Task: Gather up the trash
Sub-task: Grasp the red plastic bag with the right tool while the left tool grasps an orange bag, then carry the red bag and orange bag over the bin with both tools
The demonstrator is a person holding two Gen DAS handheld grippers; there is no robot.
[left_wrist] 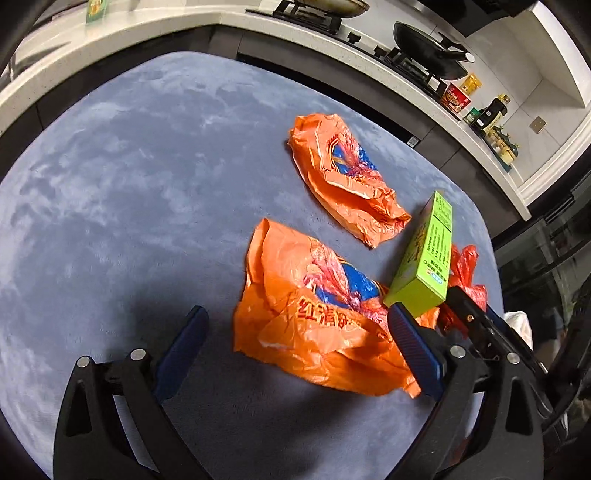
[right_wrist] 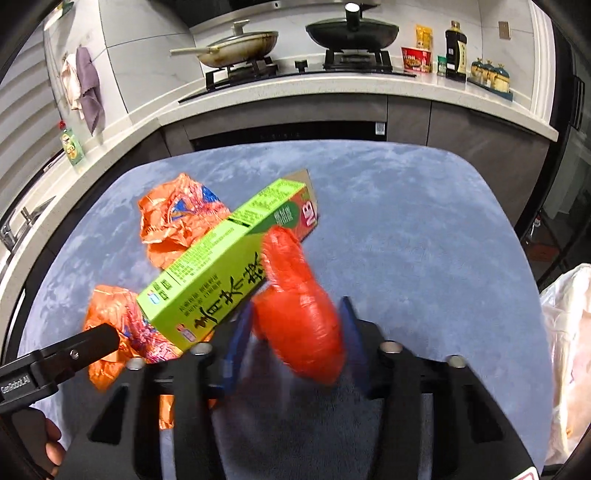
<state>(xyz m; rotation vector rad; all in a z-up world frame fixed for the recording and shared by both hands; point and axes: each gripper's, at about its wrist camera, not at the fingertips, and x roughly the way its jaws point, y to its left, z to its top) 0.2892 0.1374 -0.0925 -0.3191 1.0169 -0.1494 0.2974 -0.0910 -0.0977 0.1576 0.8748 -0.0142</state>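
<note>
Right gripper (right_wrist: 297, 325) pads pinch a crinkly red plastic bag (right_wrist: 301, 314). Left gripper (left_wrist: 295, 343) jaws wide, empty, straddling a crumpled orange bag (left_wrist: 314, 314). Glossy green carton (right_wrist: 225, 262) leans across both bags on the plush blue mat (right_wrist: 406, 221).

Two orange bags (left_wrist: 347, 173), one red bag (right_wrist: 299, 314), one green box (right_wrist: 221, 266).

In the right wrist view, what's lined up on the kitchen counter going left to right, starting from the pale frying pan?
Pale frying pan → black lidded wok → red instant noodle cup → small green-capped jar → dark sauce bottle → tray of small jars.

Left gripper (left_wrist: 295, 332) fingers apart over orange bag (left_wrist: 314, 306); green box (left_wrist: 424, 258) beside.
</note>
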